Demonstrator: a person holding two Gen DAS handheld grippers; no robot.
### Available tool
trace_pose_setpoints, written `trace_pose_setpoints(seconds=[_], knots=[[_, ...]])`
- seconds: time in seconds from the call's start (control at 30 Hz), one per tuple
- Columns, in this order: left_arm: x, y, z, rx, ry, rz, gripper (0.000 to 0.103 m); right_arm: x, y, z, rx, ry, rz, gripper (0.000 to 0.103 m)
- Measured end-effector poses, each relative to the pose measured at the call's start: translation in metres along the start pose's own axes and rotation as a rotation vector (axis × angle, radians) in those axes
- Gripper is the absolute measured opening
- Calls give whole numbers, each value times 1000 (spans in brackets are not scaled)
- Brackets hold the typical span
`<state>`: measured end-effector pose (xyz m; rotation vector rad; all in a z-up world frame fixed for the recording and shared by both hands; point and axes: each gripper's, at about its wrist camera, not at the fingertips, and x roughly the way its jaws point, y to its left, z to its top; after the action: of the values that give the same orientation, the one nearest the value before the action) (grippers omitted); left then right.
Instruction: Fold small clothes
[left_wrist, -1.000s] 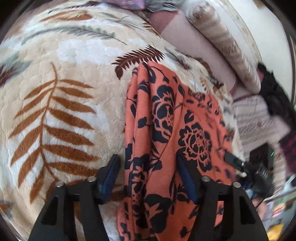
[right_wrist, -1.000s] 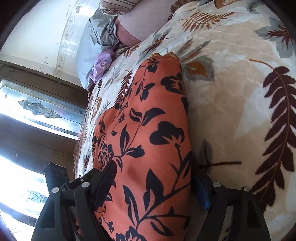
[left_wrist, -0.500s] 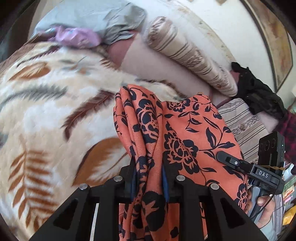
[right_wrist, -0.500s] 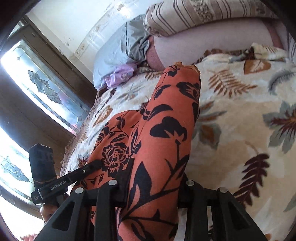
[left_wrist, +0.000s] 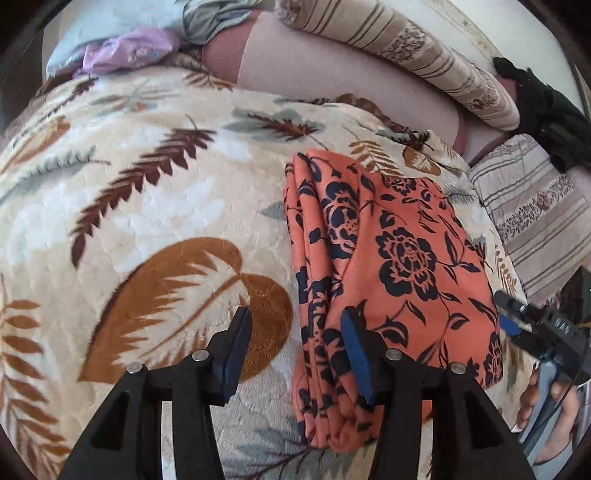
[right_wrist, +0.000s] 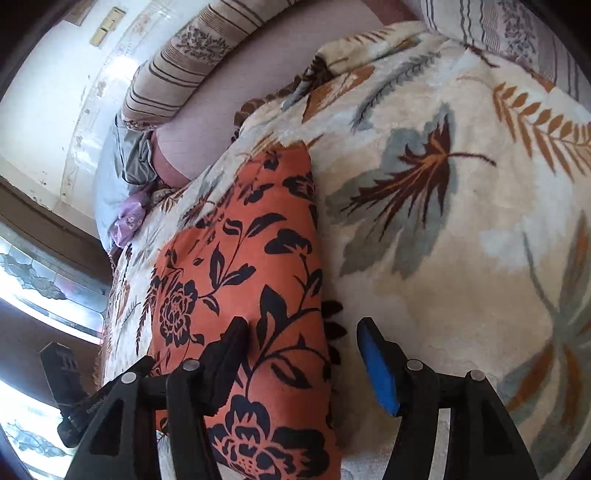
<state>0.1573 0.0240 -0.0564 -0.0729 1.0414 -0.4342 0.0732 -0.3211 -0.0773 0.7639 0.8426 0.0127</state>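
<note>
- Half a second ago both of your grippers pinched the orange floral garment (left_wrist: 399, 258) and held it lifted; now it lies flat on the leaf-print blanket (left_wrist: 147, 206), and both pairs of jaws have just been opening.
- Your left gripper (left_wrist: 297, 350) stands with its fingers spread. The garment's gathered left edge runs up between them, but neither pad presses on it: the left pad sits over bare blanket, and the right pad overlaps the cloth in the lower centre of the left wrist view.
- Your right gripper (right_wrist: 304, 363) is likewise spread. The garment's right edge lies between its fingers at the bottom centre of the right wrist view, with the blue pad over the blanket, clear of the cloth.
- The step in hand looks like the release after a fold has been laid down.
- Next, you probably need to draw both grippers back clear of the cloth without dragging it, then either smooth it or take a fresh edge for another fold.
- The garment sits centre right in the left view as a narrow, long, layered stack, orange with dark navy flowers. Several stacked edges show along its left side, and its top face looks fairly smooth.
</note>
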Motion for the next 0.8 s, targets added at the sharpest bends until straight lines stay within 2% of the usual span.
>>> trace_pose_setpoints(seconds=[0.07,0.13,0.23,0.3,0.33,0.4,0.43,0.63,0.8], knots=[[-9,-3,-1,30,-19,30,51,-20,16,0,-23,-75,26,65],[-15,-4,-6,39,-32,49,51,-35,42,0,-75,-111,76,67],[-21,-3,-14,30,-30,69,51,-40,74,-9,-152,-107,124,81],[-30,-3,-20,24,-37,71,53,-27,79,-20,-171,-48,100,84],[-32,-5,-22,20,-42,75,55,-12,77,-25,-165,9,70,90],[-40,-8,-26,16,-49,83,58,19,66,-38,-143,161,-32,92],[-44,-9,-27,18,-53,83,58,18,67,-41,-149,150,-52,92],[-81,-14,-39,39,-115,104,66,-47,100,-58,-224,-14,-41,92],[-112,-26,-50,29,-150,93,70,-84,103,-96,-335,-70,-103,92]])
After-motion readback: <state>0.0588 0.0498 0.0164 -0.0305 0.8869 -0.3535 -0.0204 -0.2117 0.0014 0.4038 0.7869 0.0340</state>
